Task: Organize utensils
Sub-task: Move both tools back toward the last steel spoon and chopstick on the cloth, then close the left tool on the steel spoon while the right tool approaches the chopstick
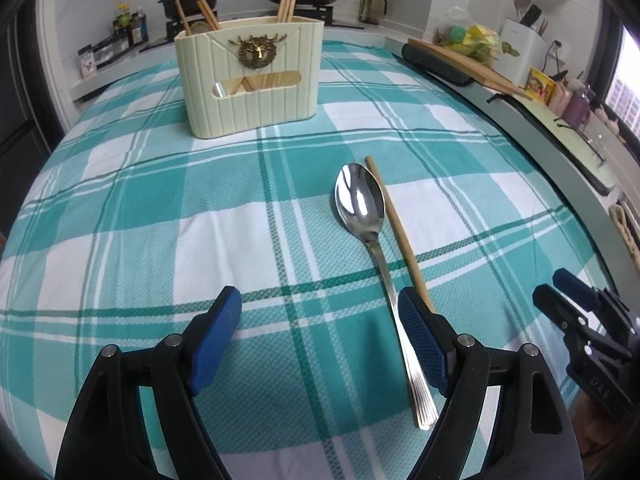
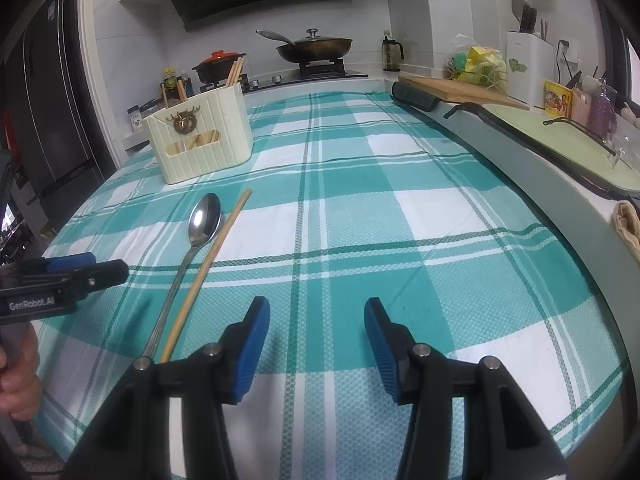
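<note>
A steel spoon (image 1: pixel 360 200) lies on the teal plaid cloth (image 1: pixel 160 200), bowl toward the far side. A single wooden chopstick (image 1: pixel 396 232) lies along its right side. My left gripper (image 1: pixel 319 294) hangs open over the cloth, and the spoon's handle runs under it just inside the right pad (image 1: pixel 420 340), untouched. A cream utensil holder (image 1: pixel 248 80) with several chopsticks stands upright farther back. In the right wrist view my right gripper (image 2: pixel 316 306) is open over bare cloth, to the right of the spoon (image 2: pixel 206 216) and the chopstick (image 2: pixel 216 252). The holder (image 2: pixel 200 136) is at far left.
The right gripper (image 1: pixel 552 286) shows at the left view's right edge, the left gripper (image 2: pixel 108 266) and a hand (image 2: pixel 16 360) at the right view's left edge. A raised grey counter edge (image 2: pixel 520 152) borders the cloth on the right. Behind are a stove with a wok (image 2: pixel 316 46) and a cutting board (image 2: pixel 460 92).
</note>
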A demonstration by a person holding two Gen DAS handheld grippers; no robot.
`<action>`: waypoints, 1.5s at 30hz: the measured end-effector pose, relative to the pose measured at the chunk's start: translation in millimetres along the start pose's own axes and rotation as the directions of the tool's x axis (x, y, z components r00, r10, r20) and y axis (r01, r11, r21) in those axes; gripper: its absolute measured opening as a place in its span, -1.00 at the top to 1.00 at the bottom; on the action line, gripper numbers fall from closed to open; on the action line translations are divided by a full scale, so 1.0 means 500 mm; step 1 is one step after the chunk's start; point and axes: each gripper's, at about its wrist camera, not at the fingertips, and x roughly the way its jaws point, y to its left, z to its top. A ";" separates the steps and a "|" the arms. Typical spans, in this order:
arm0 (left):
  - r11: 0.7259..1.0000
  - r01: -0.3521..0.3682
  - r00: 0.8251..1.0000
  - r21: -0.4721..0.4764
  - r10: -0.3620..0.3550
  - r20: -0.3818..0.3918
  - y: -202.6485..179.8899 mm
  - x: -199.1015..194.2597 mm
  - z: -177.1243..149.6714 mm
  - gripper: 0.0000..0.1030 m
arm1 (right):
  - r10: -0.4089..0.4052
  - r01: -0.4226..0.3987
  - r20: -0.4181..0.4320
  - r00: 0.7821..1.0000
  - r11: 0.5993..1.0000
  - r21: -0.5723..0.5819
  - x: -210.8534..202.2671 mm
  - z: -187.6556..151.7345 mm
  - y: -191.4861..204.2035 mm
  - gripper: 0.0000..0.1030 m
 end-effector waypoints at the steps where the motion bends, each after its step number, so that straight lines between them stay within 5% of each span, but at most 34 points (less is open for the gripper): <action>1: 1.000 -0.008 1.000 0.000 0.008 -0.002 -0.005 0.008 0.004 -0.59 | 0.001 -0.001 -0.001 1.000 1.000 -0.001 0.000 0.000 0.000 0.02; 16: 0.992 -0.102 0.994 0.079 0.104 -0.016 -0.049 0.086 0.018 -0.59 | -0.003 0.003 0.009 1.000 1.000 -0.001 -0.008 -0.006 -0.005 0.02; 19: 0.995 -0.079 0.997 0.067 0.080 -0.008 -0.044 0.086 0.021 -0.31 | -0.006 0.006 0.008 1.000 1.000 -0.006 -0.006 -0.007 -0.003 0.02; 21: 0.996 -0.073 0.997 0.059 0.073 -0.003 -0.040 0.086 0.024 0.12 | -0.004 0.004 0.004 1.000 1.000 -0.006 -0.004 -0.008 -0.002 0.02; 27: 0.992 -0.118 0.993 0.054 0.117 0.016 -0.023 0.080 0.020 0.66 | -0.007 0.007 0.001 1.000 1.000 -0.012 -0.003 -0.008 -0.001 0.02; 36: 0.985 -0.169 0.986 -0.017 0.169 0.005 0.053 0.056 -0.001 0.74 | 0.024 -0.025 -0.013 1.000 0.998 -0.058 -0.006 0.000 0.040 0.02; 45: 0.974 -0.199 0.980 -0.110 0.199 -0.012 0.145 0.028 -0.031 0.74 | 0.106 -0.120 -0.082 0.991 0.976 -0.181 0.031 0.020 0.162 0.02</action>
